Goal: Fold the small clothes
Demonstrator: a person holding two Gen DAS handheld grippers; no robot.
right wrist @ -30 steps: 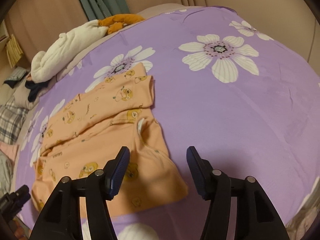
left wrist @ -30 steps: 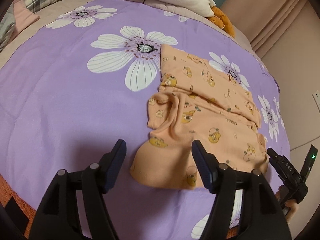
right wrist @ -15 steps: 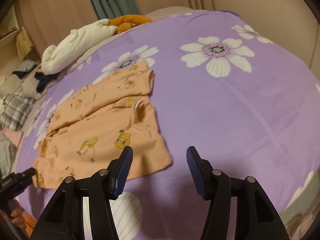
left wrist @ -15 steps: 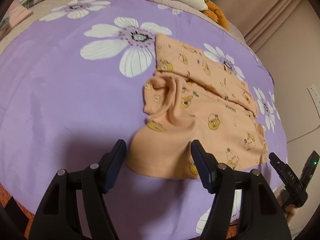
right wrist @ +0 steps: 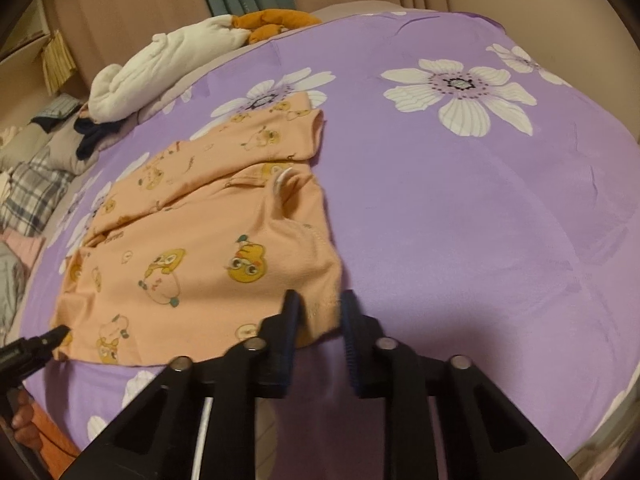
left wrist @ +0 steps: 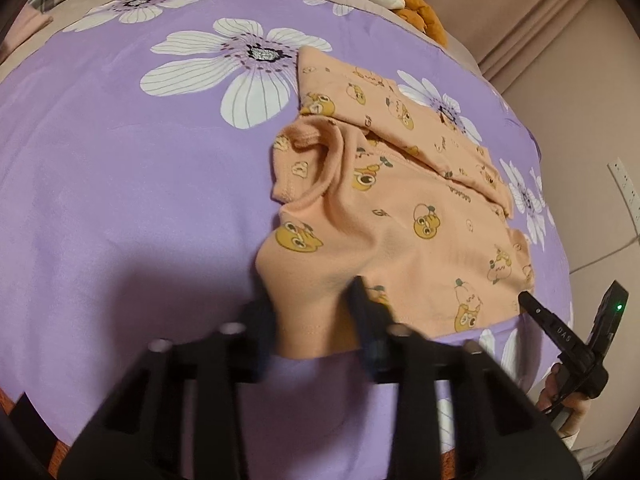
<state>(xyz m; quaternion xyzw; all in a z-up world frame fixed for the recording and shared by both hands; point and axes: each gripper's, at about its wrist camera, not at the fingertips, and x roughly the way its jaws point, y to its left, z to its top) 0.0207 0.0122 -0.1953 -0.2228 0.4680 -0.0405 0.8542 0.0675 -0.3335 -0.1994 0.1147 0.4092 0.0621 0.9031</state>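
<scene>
While the peach garment (left wrist: 404, 216) lies spread on the purple flowered bedspread (left wrist: 120, 184), both tongs sit at its near hem, one at each corner. The left tongs (left wrist: 312, 320) straddle the garment's near left corner: the cloth runs up between the two dark fingers, which stand partly closed with a gap between them, and motion blur hides whether they press the fabric. In the right wrist view the right tongs (right wrist: 320, 320) bracket the near right corner of the hem in the same way, fingers narrowed but apart, with cloth filling the gap; I cannot tell if they actually pinch it.

The garment is printed with yellow cartoon ducks and is already folded in part, its far portion lapped over the body in a long diagonal crease. A collar bunches up at its left edge in the left wrist view. At the far edge of the bed lie a white rolled blanket (right wrist: 168, 60), an orange plush toy (right wrist: 276, 22) touching it, and plaid fabric (right wrist: 32, 196) off to the side. A wall outlet (left wrist: 624, 188) shows on the pink wall.
</scene>
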